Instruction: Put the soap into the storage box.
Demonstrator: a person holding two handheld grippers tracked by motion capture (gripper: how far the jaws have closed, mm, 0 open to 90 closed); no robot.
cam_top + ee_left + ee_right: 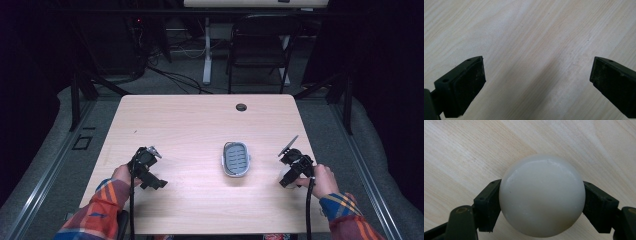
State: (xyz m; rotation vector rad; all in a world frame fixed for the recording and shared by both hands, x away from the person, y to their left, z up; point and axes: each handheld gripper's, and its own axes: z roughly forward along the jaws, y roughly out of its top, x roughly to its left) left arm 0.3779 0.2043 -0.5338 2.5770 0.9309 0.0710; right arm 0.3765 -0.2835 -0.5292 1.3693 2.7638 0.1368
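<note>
Count on the table: one grey oval dish, one white rounded bar of soap, two handheld grippers, the left gripper and the right gripper. One dark cable hole in the tabletop. One black chair stands behind.

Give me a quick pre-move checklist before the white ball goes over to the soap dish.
1. Grip on the white ball: the right gripper has a jaw pressed on each side of it. Ok.
2. Ball lifted off the table: cannot tell; the high view shows only a pale patch under the gripper.
3. Grey soap dish: upright, with nothing inside on its slotted bottom. Ok.
4. Path from ball to dish: bare tabletop between them. Ok.
5. Left gripper: jaws wide apart over bare wood, holding nothing, far from the dish. Ok.
</note>
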